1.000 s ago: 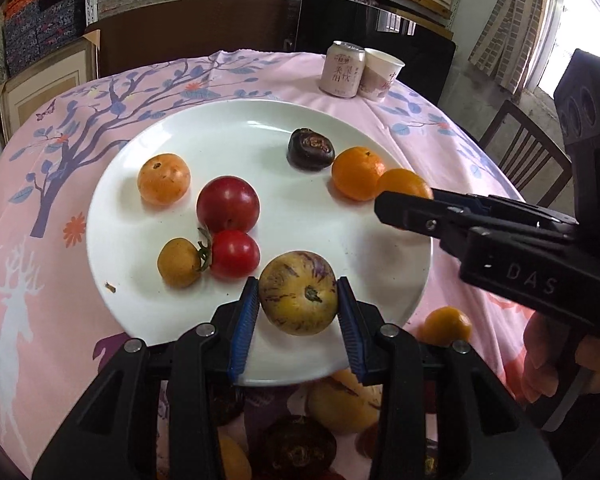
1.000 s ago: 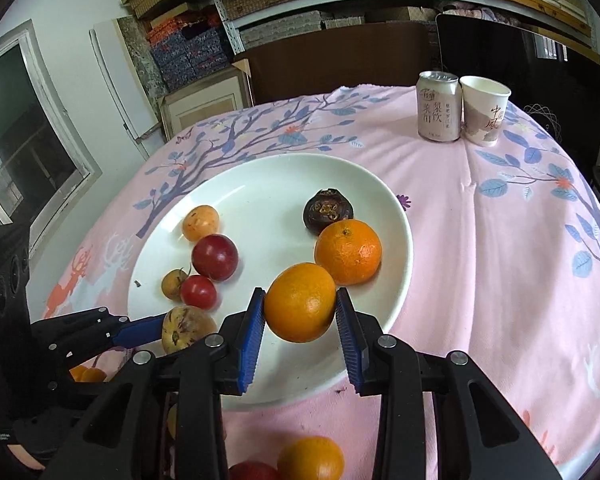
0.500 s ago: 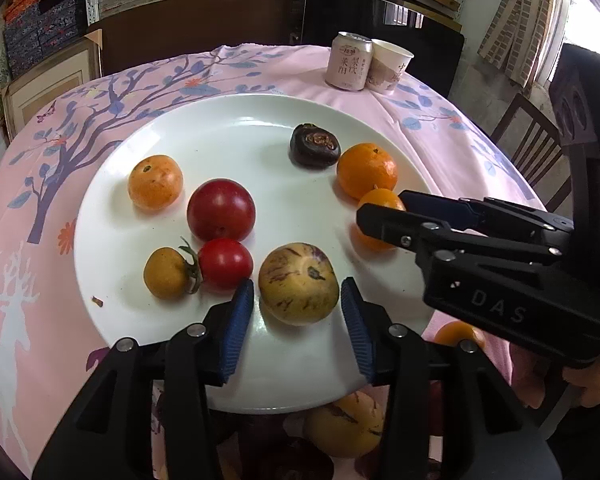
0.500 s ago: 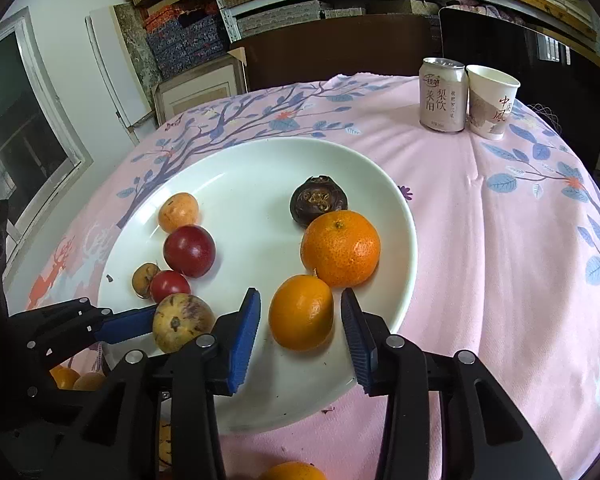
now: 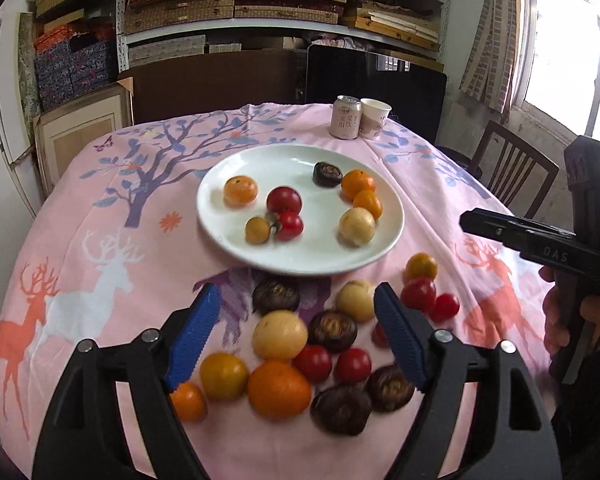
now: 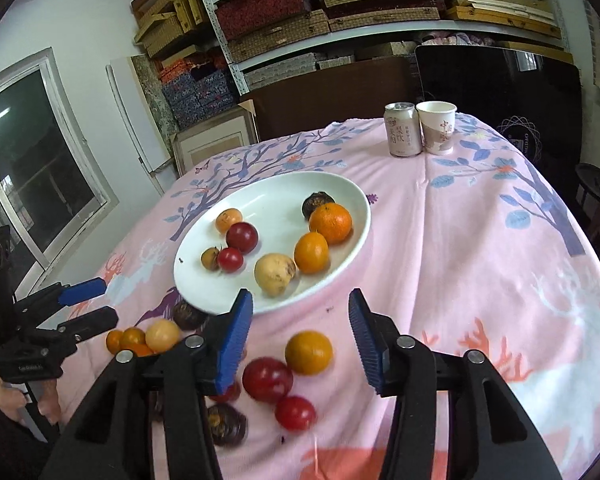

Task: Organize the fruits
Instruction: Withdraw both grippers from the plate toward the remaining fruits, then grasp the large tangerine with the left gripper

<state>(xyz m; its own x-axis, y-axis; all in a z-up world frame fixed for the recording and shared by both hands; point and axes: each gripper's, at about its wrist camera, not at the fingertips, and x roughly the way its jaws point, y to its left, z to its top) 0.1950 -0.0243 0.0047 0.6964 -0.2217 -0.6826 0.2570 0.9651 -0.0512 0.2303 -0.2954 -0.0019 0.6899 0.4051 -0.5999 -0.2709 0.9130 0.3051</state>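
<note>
Pink-clothed counter [image 5: 100, 216], item: white plate [image 5: 228, 168] now carrying the speckled yellow fruit [image 5: 357, 226] and orange [image 5: 368, 204] that my left gripper [image 5: 296, 330] and right gripper [image 6: 300, 334] have just released, both having been opening, nothing between them, drawn back over the loose pile [image 5: 280, 360] for another pick.

Both cameras look down and forward over the table, left beside right, and both see the white plate [image 5: 300, 268] [image 6: 360, 236].

I have let go of both fruits: the pale melon [image 5: 357, 226] and the orange [image 6: 311, 251] now lie on the plate [image 5: 228, 236]. Both grippers' jaws have just been opening, apparently empty, and are drawn back.
</note>
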